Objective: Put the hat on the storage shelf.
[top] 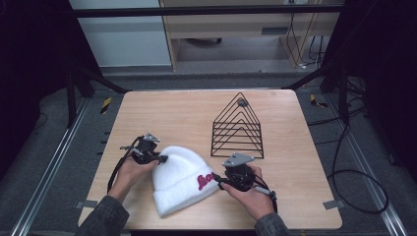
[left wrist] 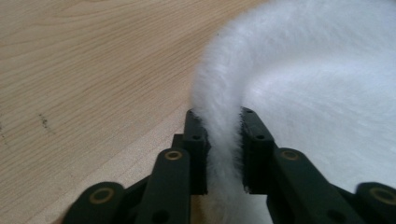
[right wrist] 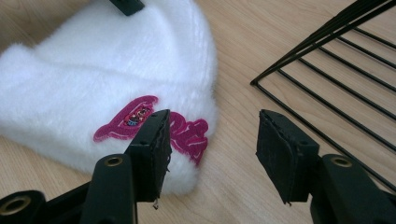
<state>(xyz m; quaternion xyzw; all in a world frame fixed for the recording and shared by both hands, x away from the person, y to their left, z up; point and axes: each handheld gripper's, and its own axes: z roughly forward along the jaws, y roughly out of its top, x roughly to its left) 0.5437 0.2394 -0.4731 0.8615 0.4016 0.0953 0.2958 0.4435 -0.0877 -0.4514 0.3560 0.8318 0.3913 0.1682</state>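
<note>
A fluffy white hat (top: 178,178) with a pink embroidered logo (top: 204,181) lies flat on the near half of a light wooden table (top: 162,113), between a person's two hands. The left gripper (top: 160,158) has its jaws drawn narrow on a fold of the hat's rounded top edge, white fuzz squeezed between the black pads (left wrist: 198,154) in the left gripper view. The right gripper (top: 218,180) sits at the hat's folded brim beside the logo, its jaws spread wide and holding nothing; in the right gripper view one jaw overlaps the pink lettering (right wrist: 154,126) while the other hangs over bare wood. Just beyond the right hand (top: 252,195) stands a black wire rack (top: 238,129) shaped like nested triangles, near the hat's brim but not touching it, its lower bars running close by the open jaw in the right gripper view. Grey sleeves (top: 105,216) come in at the table's near edge. Past the table, black cables (top: 351,182) loop across the grey floor at right, and a pale cabinet (top: 236,24) stands behind a dark frame rail.
</note>
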